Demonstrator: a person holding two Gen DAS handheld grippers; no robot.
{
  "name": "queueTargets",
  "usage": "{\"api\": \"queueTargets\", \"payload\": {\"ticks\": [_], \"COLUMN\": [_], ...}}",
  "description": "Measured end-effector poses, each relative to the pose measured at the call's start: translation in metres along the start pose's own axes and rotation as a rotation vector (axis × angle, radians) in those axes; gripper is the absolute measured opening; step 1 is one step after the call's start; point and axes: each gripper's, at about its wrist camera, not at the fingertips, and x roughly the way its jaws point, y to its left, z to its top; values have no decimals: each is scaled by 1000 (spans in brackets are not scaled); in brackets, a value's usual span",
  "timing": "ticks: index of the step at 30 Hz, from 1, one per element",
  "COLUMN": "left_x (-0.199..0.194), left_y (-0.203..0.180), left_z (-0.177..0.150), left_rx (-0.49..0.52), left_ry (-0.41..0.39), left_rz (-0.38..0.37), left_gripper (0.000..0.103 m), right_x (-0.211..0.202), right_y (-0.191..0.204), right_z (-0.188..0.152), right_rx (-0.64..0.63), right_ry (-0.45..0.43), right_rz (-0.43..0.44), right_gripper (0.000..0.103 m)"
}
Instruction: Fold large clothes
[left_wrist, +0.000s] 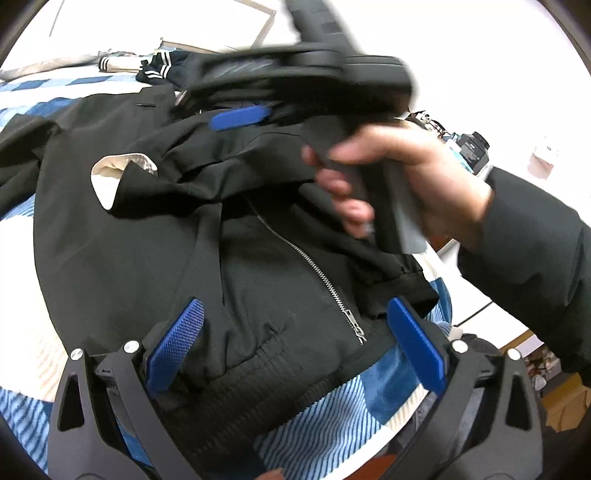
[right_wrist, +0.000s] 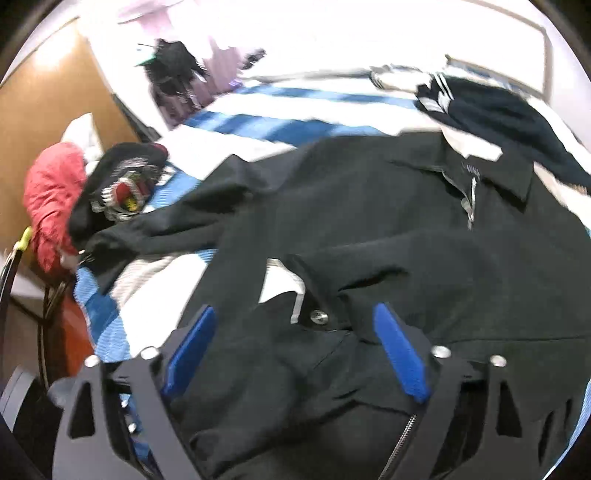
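A large black zip-up jacket (left_wrist: 155, 258) lies spread on a blue-and-white striped bed cover (left_wrist: 325, 417), front up, its silver zipper (left_wrist: 306, 262) running down the middle. My left gripper (left_wrist: 291, 343) is open just above the jacket's ribbed hem, one blue pad on either side of the zipper pull. My right gripper (right_wrist: 295, 354) is open over a folded sleeve cuff with a metal snap (right_wrist: 318, 316). It also shows blurred in the left wrist view (left_wrist: 236, 118), held by a hand above the jacket's chest. The jacket's collar (right_wrist: 476, 170) lies at the far side.
A navy garment with white stripes (right_wrist: 491, 107) lies beyond the collar. A black printed garment (right_wrist: 118, 188) and red cloth (right_wrist: 51, 199) sit at the bed's left edge by a wooden door (right_wrist: 48, 107). Small items crowd a table (left_wrist: 472, 147) to the right.
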Motion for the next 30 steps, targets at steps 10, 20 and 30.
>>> {"api": "queueTargets", "payload": {"ticks": [10, 20, 30], "left_x": [1, -2, -7], "left_y": [-2, -6, -8], "left_z": [-1, 1, 0], "left_rx": [29, 47, 70], "left_ry": [1, -8, -36], "left_rz": [-25, -52, -49], "left_gripper": [98, 98, 98], "right_x": [96, 62, 126], "right_y": [10, 26, 40], "right_z": [-4, 13, -6], "right_rx": [39, -41, -13], "right_ry": [141, 86, 229], "right_rz": [-76, -6, -4], "right_gripper": [3, 3, 4]}}
